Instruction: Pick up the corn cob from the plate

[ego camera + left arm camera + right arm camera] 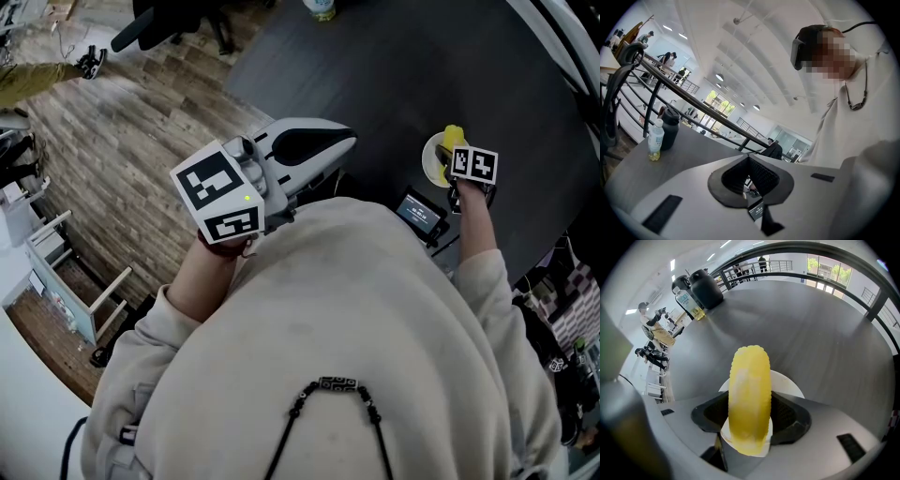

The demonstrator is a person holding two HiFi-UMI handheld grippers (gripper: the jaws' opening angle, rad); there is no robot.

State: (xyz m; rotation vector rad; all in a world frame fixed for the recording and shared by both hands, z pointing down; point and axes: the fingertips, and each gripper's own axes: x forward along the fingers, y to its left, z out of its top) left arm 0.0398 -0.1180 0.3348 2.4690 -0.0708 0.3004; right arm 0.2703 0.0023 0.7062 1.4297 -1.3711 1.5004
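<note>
Your right gripper [749, 414] points steeply down over the small white plate [790, 385], and the corn cob [749, 380] lies on that plate, right in the gap between the jaws. They stand wide, one black textured pad on each flank of the cob, and nothing shows them squeezing yet. Here is what counts: the cob's long axis runs straight away from you along the gap, so the jaws will close across its narrow girth, not its length. Good line-up. In the head view the same gripper [459, 159] hangs over the yellow cob at the far right of the dark table [394, 84].

Your left gripper [323, 150] is well apart from the plate, held up near your chest, jaws together on nothing. The right hand is the one for this.

The cob is bumpy, with rows of kernels, a rounded end and a paler smooth patch along the top. It looks firm and a little slick, so I'd bite mid-length. The plate is smooth and round and may slide on the matte tabletop.
</note>
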